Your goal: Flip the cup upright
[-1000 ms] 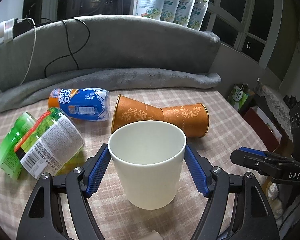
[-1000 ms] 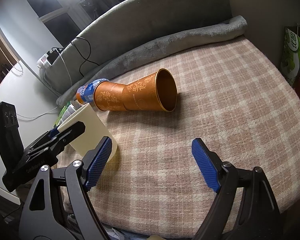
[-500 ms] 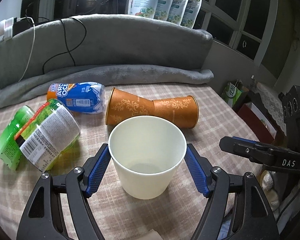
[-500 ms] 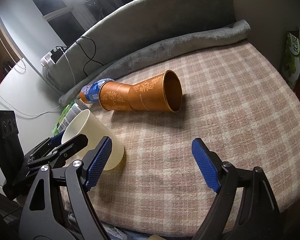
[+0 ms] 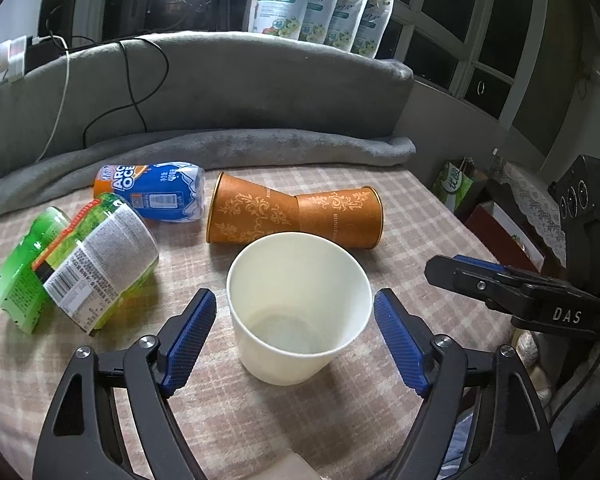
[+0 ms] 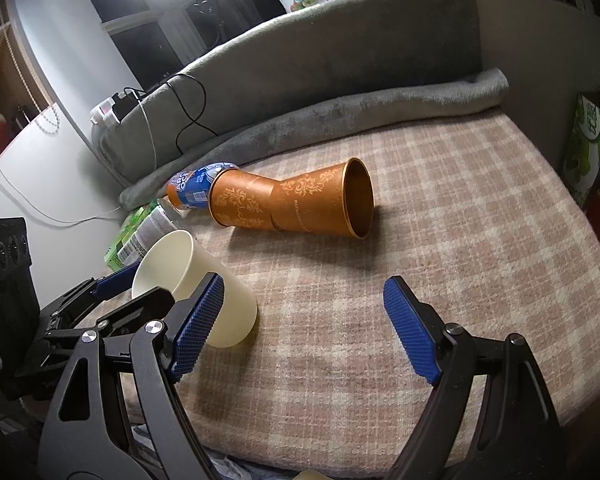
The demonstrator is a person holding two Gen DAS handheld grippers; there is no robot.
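Observation:
A cream paper cup (image 5: 299,311) stands upright, mouth up, on the checked cloth; it also shows in the right wrist view (image 6: 196,290). My left gripper (image 5: 296,336) is open, its blue pads on either side of the cup with a small gap to each wall. My right gripper (image 6: 306,330) is open and empty over bare cloth to the right of the cup. My right gripper's fingers (image 5: 500,280) show at the right of the left wrist view.
Two orange patterned cups (image 5: 294,216) lie on their sides, nested base to base, behind the cream cup. A blue bottle (image 5: 152,192) and green packages (image 5: 76,256) lie at the left. A grey sofa back (image 5: 220,88) and rolled blanket (image 5: 240,148) bound the far side.
The cream cup has come down onto the cloth and my left gripper has opened off it. The left gripper has drawn back and tilted down. The right gripper has shifted slightly.

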